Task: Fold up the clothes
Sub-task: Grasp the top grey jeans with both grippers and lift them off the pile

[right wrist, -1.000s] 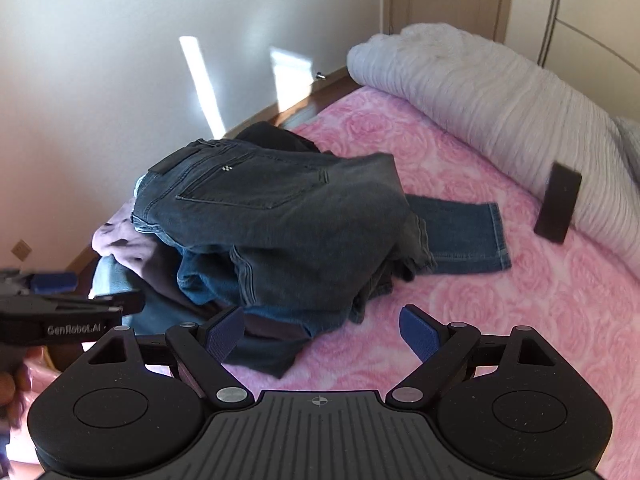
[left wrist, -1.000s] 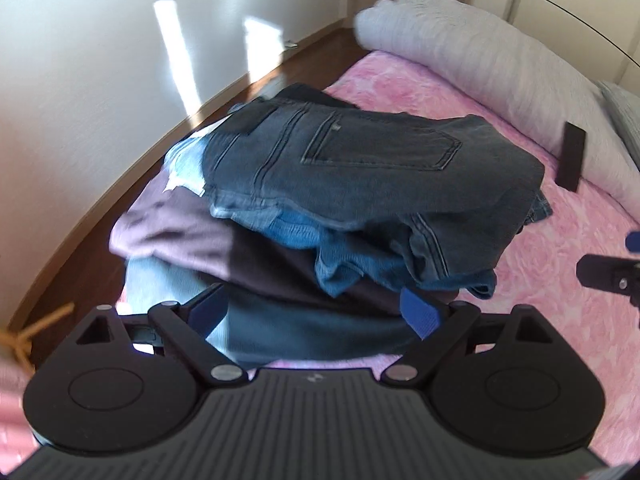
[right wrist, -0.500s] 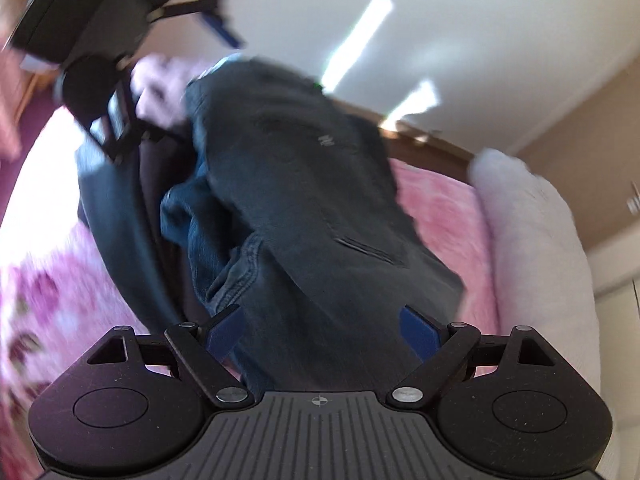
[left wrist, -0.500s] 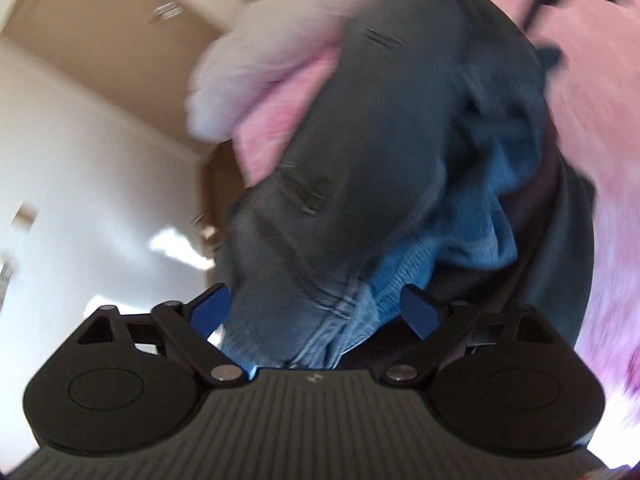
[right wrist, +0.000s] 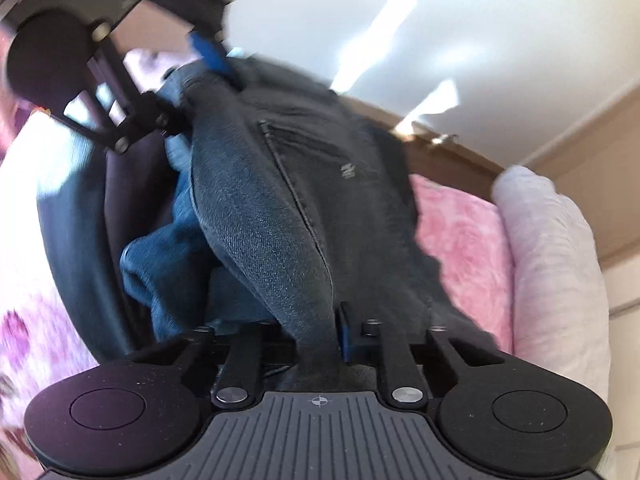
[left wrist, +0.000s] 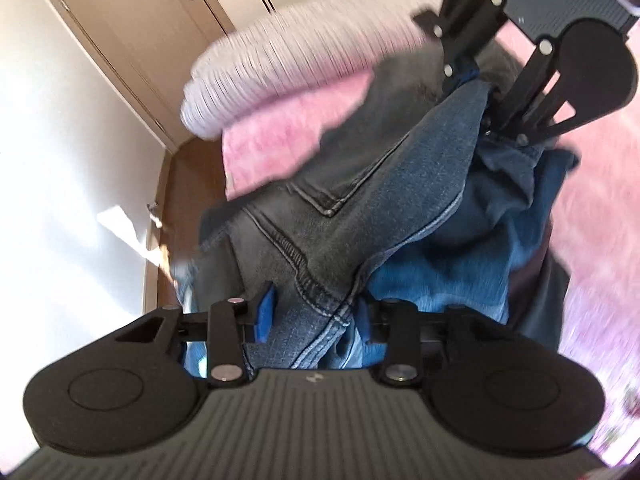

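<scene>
Dark grey jeans (left wrist: 352,184) lie on top of a heap of clothes on a pink bed (left wrist: 280,128). My left gripper (left wrist: 314,312) is closing on a seamed fold of them, its blue pads against the denim on both sides. In the right wrist view my right gripper (right wrist: 316,336) is closing too, and pinches a ridge of the same grey jeans (right wrist: 280,200). Each gripper shows in the other's view: the right gripper (left wrist: 466,76) at the jeans' far edge, the left gripper (right wrist: 200,68) at the upper left. Blue jeans (left wrist: 460,248) lie bunched underneath.
A dark garment (right wrist: 80,220) lies at the bottom of the heap. A rolled pale grey duvet (left wrist: 260,68) lies along the far side of the bed. Beyond the bed's edge are a wooden floor (left wrist: 184,184), a white wall and a door.
Both grippers rolled, came down onto the heap from opposite sides, and closed from wide open onto the dark grey jeans. Both views are now tilted and close to the denim.
</scene>
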